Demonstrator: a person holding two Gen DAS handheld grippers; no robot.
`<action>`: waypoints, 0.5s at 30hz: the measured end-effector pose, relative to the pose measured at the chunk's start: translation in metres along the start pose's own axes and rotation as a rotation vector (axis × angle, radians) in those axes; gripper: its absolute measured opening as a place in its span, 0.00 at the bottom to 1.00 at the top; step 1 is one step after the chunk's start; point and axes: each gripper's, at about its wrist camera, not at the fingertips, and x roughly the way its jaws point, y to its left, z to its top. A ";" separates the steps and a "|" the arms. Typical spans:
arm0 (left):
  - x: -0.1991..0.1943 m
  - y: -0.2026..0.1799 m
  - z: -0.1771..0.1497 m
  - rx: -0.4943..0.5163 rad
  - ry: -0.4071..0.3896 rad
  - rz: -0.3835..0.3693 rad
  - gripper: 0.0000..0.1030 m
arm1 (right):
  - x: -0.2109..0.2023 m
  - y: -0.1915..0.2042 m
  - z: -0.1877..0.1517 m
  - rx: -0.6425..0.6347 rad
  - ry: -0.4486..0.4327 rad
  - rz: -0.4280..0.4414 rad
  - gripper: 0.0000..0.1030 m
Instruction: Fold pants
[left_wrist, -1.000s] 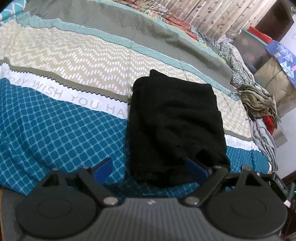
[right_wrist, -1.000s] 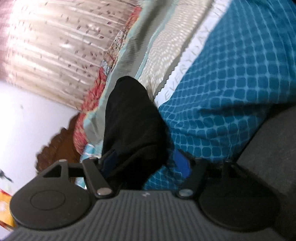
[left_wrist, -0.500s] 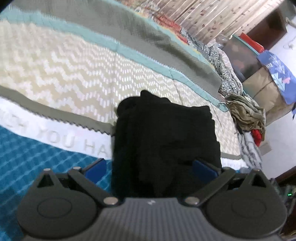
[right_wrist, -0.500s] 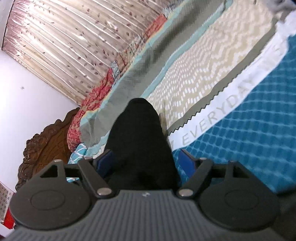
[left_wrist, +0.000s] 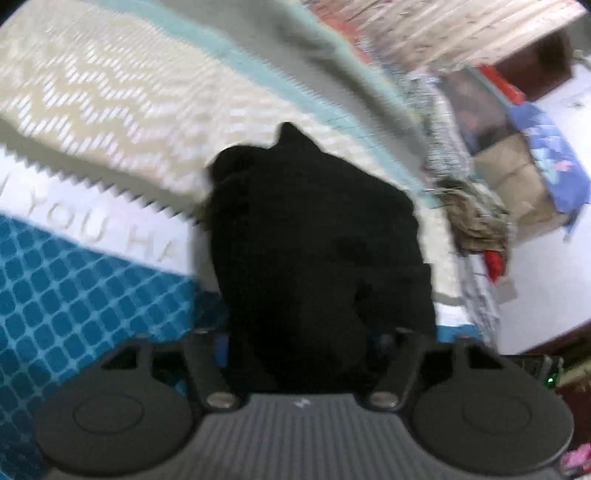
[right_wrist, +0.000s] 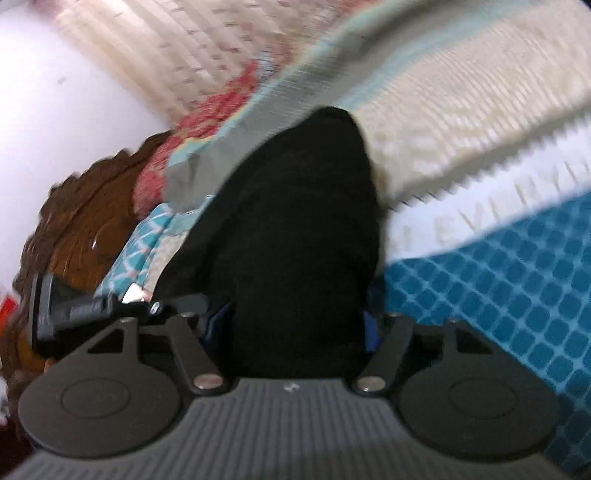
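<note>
The black pants (left_wrist: 314, 240) are a folded bundle over the patterned bedspread (left_wrist: 92, 280). In the left wrist view my left gripper (left_wrist: 299, 343) is closed in on the near end of the bundle, and the cloth fills the gap between the blue pads and hides them. In the right wrist view my right gripper (right_wrist: 295, 325) grips another end of the same pants (right_wrist: 295, 229), cloth bulging between the fingers. Both views are blurred by motion.
A heap of loose clothes (left_wrist: 476, 218) lies at the bed's right edge, with boxes (left_wrist: 517, 173) beyond it. A carved wooden headboard (right_wrist: 81, 229) and a curtain (right_wrist: 177, 55) are on the right gripper's left.
Both grippers have narrowed from wide open onto the bundle. The pants now sit deeper between the fingers and both cameras are swinging.
</note>
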 end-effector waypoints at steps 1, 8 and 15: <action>0.006 0.009 0.002 -0.054 0.001 -0.023 0.88 | 0.003 -0.004 0.001 0.028 -0.011 0.006 0.75; 0.011 -0.013 0.011 -0.017 0.016 -0.025 0.45 | 0.013 0.021 0.002 -0.030 -0.004 -0.074 0.55; -0.037 -0.080 0.082 0.166 -0.175 -0.101 0.38 | 0.012 0.094 0.069 -0.239 -0.150 0.031 0.47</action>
